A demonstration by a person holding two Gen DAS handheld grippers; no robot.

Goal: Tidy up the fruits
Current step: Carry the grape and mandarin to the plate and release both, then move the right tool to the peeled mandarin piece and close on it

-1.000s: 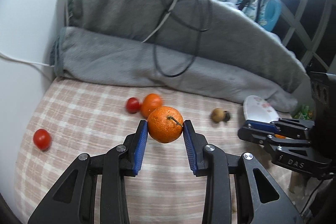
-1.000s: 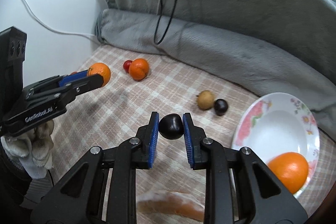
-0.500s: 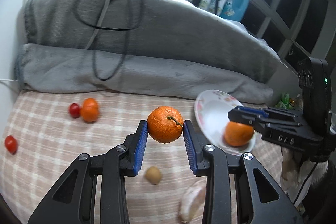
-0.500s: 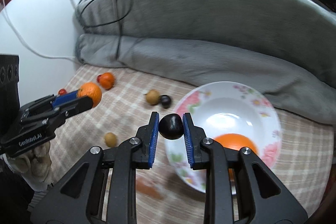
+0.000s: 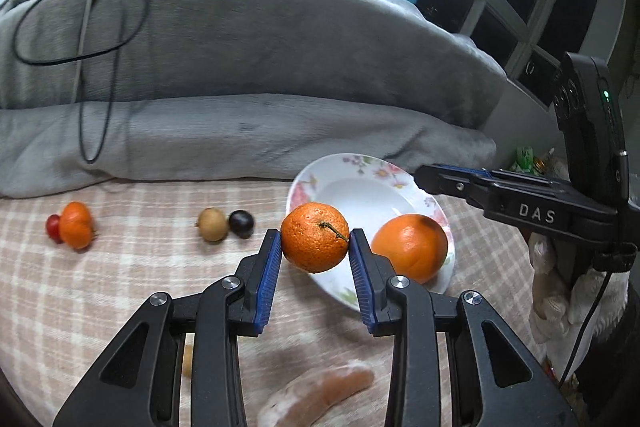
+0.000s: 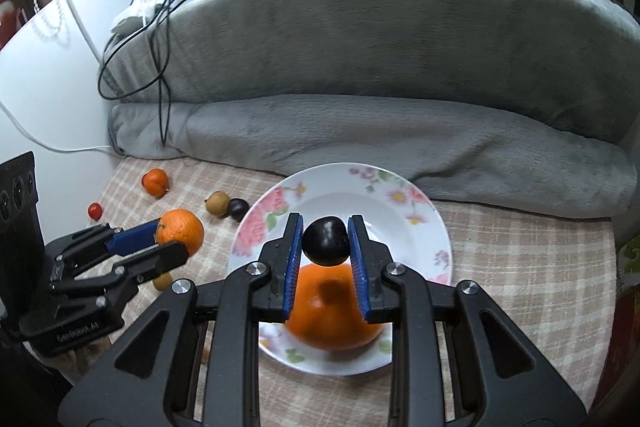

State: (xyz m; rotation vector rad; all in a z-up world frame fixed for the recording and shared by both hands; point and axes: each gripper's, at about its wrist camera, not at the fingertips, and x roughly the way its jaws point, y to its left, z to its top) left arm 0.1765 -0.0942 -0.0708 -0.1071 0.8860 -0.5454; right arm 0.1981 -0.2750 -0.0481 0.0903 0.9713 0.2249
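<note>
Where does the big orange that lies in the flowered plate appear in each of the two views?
Left wrist view: the big orange is right of centre, in the near part of the flowered plate, beside the right pad of the left tongs.
Right wrist view: the big orange is low in the centre, partly hidden behind the right tongs.
Shared landmark: the flowered plate.
</note>
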